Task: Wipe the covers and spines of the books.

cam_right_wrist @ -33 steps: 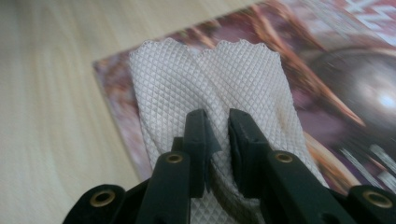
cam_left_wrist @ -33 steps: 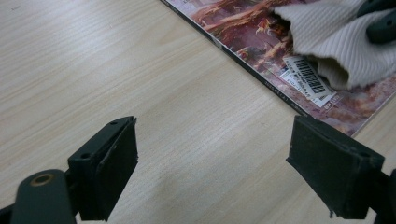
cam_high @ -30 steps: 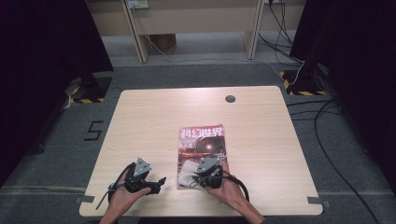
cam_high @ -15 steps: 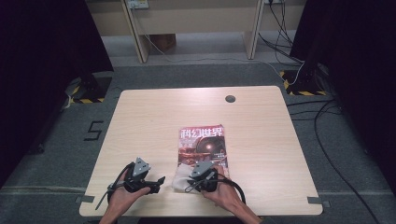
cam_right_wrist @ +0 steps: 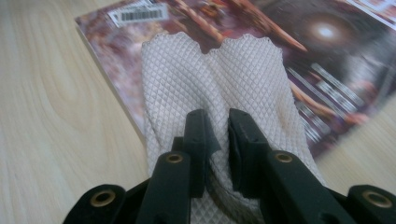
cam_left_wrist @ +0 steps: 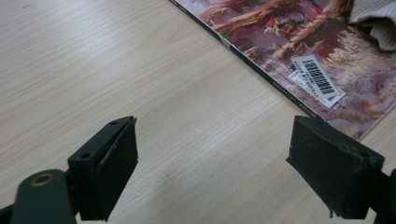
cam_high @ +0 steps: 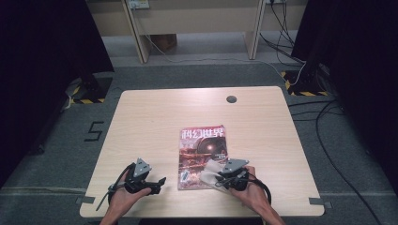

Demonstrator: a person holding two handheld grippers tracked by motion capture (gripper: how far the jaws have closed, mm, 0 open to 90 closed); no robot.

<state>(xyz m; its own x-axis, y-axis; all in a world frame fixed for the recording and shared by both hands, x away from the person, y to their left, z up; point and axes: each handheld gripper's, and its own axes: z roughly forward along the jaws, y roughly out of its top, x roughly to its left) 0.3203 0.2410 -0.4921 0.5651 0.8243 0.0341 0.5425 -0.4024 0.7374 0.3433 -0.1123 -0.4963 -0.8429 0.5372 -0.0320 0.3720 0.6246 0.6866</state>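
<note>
A magazine [cam_high: 202,147] with a reddish cover lies flat near the front middle of the wooden table [cam_high: 155,122]. A white waffle-weave cloth [cam_high: 210,171] rests on its near right corner, and my right gripper [cam_high: 217,179] is shut on that cloth. In the right gripper view the cloth [cam_right_wrist: 219,79] bunches between the jaws of my right gripper [cam_right_wrist: 220,135] and spreads over the magazine [cam_right_wrist: 327,46]. My left gripper [cam_high: 162,183] rests on the table just left of the magazine. It stands open with bare wood between its jaws [cam_left_wrist: 229,172], the magazine's barcode corner [cam_left_wrist: 317,77] ahead.
A dark round hole [cam_high: 231,99] sits near the table's far edge. Cables [cam_high: 328,117] trail over the grey floor at the right. Wooden furniture legs [cam_high: 136,33] stand behind the table. Bare wood stretches over the table's far half and left side.
My right gripper first slid a little left, then back to the right across the magazine's near edge, dragging the cloth with it. The left gripper stayed put.
</note>
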